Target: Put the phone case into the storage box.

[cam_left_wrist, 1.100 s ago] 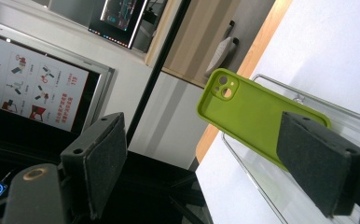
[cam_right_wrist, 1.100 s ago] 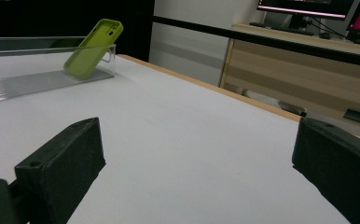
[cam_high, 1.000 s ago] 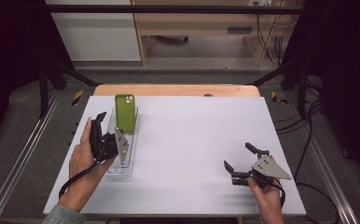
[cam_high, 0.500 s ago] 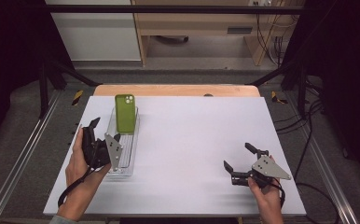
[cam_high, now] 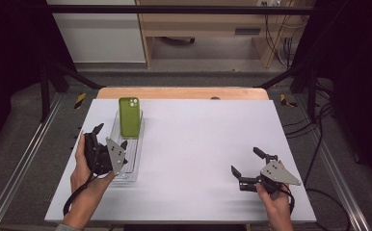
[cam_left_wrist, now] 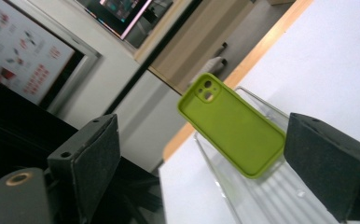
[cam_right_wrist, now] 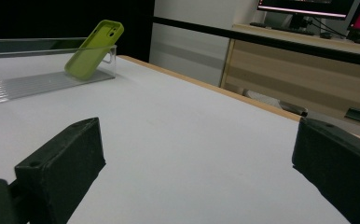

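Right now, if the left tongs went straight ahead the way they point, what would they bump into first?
Probably the green phone case leaning in the clear tray: it sits between the open left tongs, though how far off is unclear.

Green phone case (cam_high: 129,117), camera cutout uppermost, propped tilted at far end of clear ridged tray (cam_high: 135,163).

Left gripper (cam_high: 108,144) tilted, its jaws just opening wider and empty — right gripper (cam_high: 247,164) level, jaws apart.
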